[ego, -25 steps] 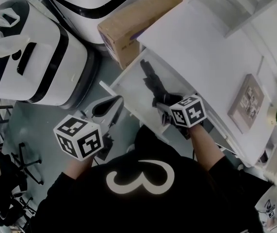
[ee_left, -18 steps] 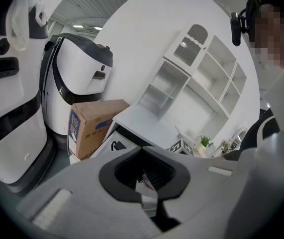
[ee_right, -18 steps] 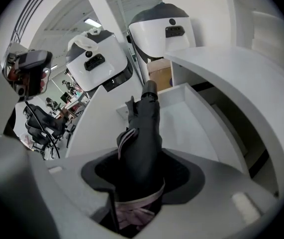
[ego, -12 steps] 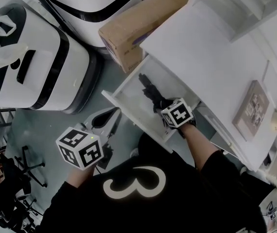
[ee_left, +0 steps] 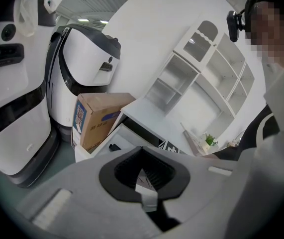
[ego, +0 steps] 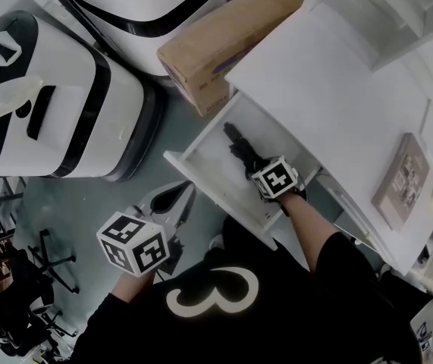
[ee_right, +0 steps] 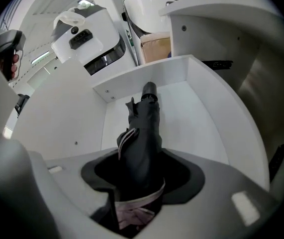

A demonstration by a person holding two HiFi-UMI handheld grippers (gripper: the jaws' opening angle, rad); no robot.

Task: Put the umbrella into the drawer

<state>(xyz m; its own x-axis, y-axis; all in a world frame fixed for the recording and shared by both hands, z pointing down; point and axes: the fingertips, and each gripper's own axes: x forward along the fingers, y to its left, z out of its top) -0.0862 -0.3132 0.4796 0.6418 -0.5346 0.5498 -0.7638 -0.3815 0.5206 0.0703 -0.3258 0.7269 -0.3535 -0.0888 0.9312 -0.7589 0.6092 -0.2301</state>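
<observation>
1. My right claw (ee_right: 141, 179) is pinching the folded black umbrella (ee_right: 144, 126) near its strapped end. The rest of it runs straight ahead of the claw, inside the open drawer (ee_right: 201, 118).
2. From the head view, the right claw (ego: 252, 167) is down inside the drawer (ego: 199, 171), with the umbrella (ego: 239, 144) pointing away from it towards the far wall.
3. The umbrella's tip sits very near that wall. I can't tell whether it touches.
4. My left claw (ee_left: 142, 169) hangs outside the drawer, tips pressed together on nothing.
5. Risk one: if I let go while the umbrella is tilted, it could drop and bounce against a side wall.
6. Risk two: the pale strap sits right at my jaws, so it could snag as I back out and drag the umbrella over the front edge.
7. Risk three: pushing further ahead could jam the tip into the wall.
</observation>
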